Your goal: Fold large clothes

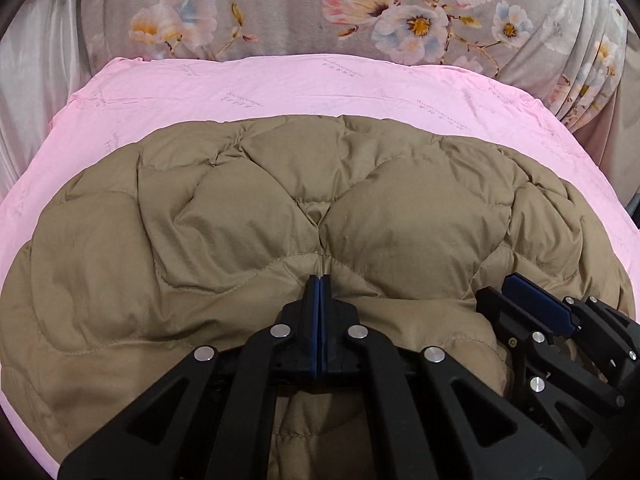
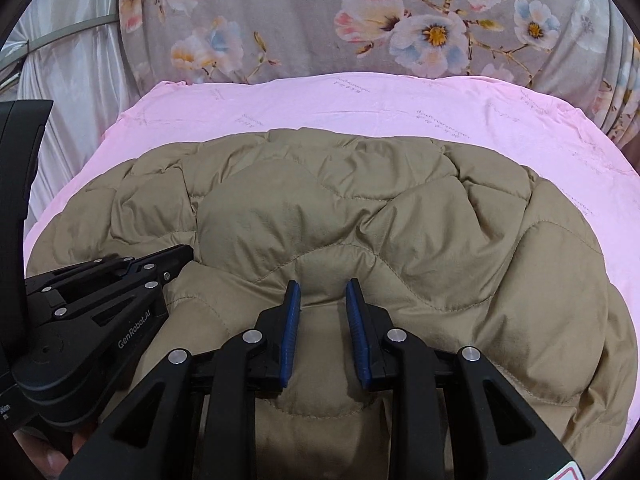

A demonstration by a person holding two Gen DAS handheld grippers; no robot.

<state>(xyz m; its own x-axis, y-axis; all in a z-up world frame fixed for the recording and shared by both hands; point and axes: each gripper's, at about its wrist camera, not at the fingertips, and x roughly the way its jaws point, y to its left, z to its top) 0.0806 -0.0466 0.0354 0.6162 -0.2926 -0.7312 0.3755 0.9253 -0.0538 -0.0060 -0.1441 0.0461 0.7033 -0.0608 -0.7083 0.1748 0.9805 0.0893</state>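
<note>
jacket lies spread on pink sheet, long axis across my view | near hem under both hands | left gripper fingers pinched tight on hem fabric | right gripper fingers narrow, straddling a puffed fold, grip uncertain

Black linkage gripper, blue-padded jaws, silver rivets.

It looked like a home, most likely a bedroom. The work surface was draped in a pink sheet printed with faint script, and behind it hung a grey floral fabric (a blanket or cover, hard to say which). Pale satin-like curtain cloth fell at the left, creased in soft vertical folds.
</note>
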